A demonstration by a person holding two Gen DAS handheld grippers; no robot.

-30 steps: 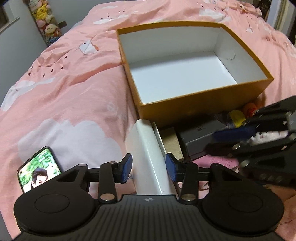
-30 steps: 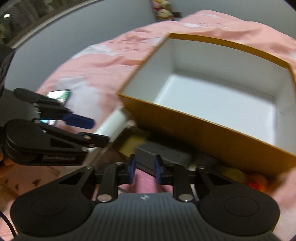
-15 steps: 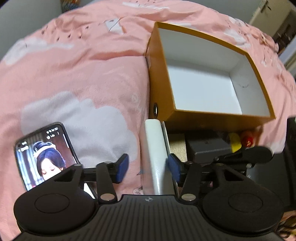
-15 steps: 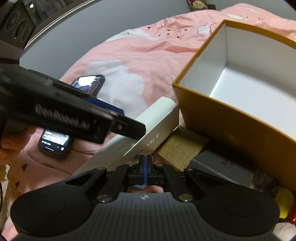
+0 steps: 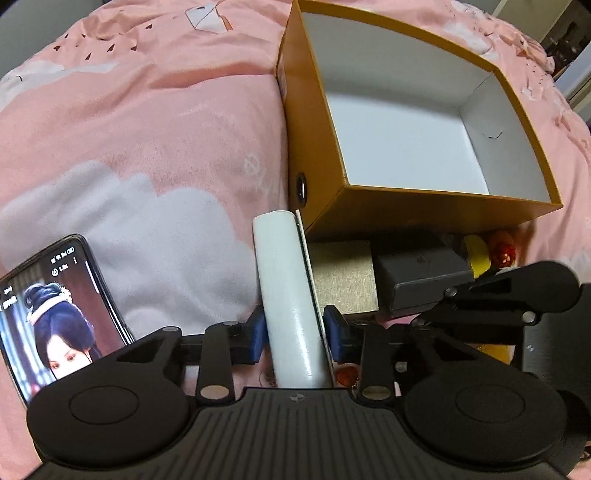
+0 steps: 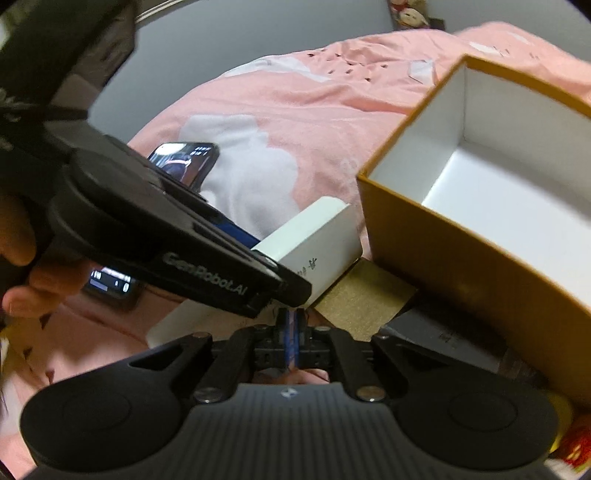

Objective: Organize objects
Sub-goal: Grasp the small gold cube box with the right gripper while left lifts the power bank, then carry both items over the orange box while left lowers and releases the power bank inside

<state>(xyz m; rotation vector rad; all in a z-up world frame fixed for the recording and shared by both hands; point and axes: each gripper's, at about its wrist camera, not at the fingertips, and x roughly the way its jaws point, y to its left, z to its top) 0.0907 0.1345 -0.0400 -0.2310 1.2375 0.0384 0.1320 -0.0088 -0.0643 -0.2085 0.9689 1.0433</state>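
Note:
My left gripper is shut on a long white box and holds it on edge, its far end near the corner of an open orange box with a white inside. The white box and the orange box also show in the right wrist view. My right gripper is shut and empty, just right of the left gripper, low over the bedding. A tan box, a dark grey box and small yellow and red toys lie in front of the orange box.
A phone with a lit screen lies on the pink bedspread at the left. Plush toys sit far back by the grey wall.
My left gripper has closed on the white box. My right gripper has shut and swung left, close beside the left gripper.

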